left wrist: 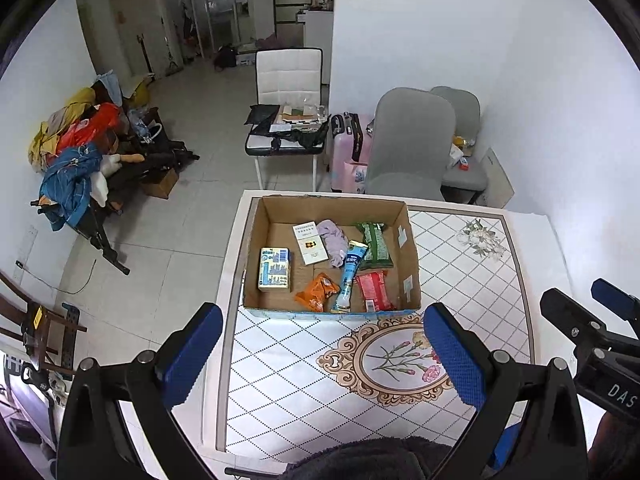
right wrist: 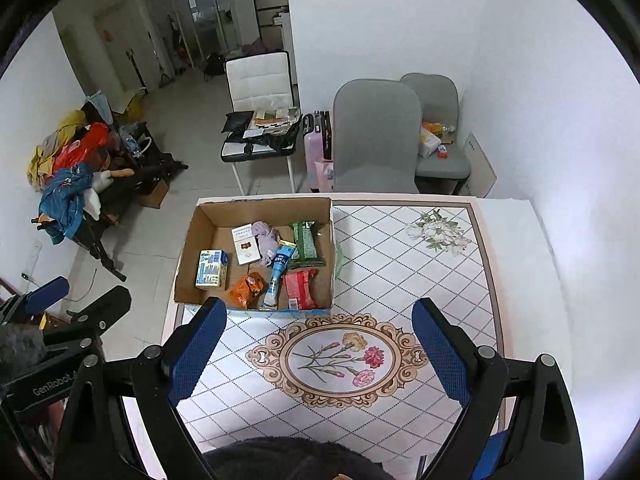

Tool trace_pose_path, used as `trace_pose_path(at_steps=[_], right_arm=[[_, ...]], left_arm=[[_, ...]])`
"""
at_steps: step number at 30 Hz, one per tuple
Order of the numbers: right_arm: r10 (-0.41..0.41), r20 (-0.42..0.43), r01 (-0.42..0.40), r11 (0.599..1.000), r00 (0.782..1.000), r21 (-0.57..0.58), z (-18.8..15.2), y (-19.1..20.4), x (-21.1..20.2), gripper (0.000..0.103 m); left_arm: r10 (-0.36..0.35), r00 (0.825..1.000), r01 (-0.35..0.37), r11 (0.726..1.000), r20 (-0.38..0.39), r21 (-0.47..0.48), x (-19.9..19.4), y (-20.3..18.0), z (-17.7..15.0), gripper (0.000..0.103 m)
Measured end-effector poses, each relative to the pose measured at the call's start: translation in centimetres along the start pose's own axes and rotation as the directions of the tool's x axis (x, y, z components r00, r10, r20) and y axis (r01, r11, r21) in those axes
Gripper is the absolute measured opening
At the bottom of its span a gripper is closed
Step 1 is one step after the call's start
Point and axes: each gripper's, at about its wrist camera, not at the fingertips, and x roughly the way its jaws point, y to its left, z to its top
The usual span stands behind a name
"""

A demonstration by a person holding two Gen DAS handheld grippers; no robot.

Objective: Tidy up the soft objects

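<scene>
Both grippers hang above the near edge of the bench (right wrist: 400, 264), fingers spread wide and holding nothing: left gripper (left wrist: 322, 356), right gripper (right wrist: 320, 350). The soft goods lie ahead in the cardboard box (left wrist: 412, 264): a purple cloth (left wrist: 335, 240), an orange packet (left wrist: 319, 292), a red packet (left wrist: 374, 290), a green packet (left wrist: 374, 244). The left gripper sits more squarely before the box. A blue tube (left wrist: 349, 276) lies lengthwise, pointing away. The near box wall stands in the way; I judge entry must come from above.

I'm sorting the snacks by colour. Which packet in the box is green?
The green packet at the far right of the box, beyond the red packet. The orange packet lies near the front, left of the blue tube.
</scene>
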Motion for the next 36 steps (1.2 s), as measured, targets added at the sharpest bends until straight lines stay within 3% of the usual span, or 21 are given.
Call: trace_pose_path(at_steps=[8,19,36], right_arm=[[-0.006,-0.038,0.006,1.0,0.999,0.006,-0.8,-0.3,0.8,0.096],[-0.052,-0.027,0.052,0.999,0.998,-0.004,-1.1,-0.4,0.7,0.096],[-0.054,-0.023,0.054,0.999,0.998,0.005,-0.5,-1.0,0.8,0.096]], left_arm=[[0.014,1.0,-0.014,1.0,-0.007,0.001,-0.4,0.1,-0.7,0.103],[0.015,1.0,-0.015,1.0,-0.026,0.001,0.1,0.1,-1.0,0.103],[0.005,0.999,-0.004,1.0,-0.033,0.012,0.3,-0.4,-1.1,0.103]])
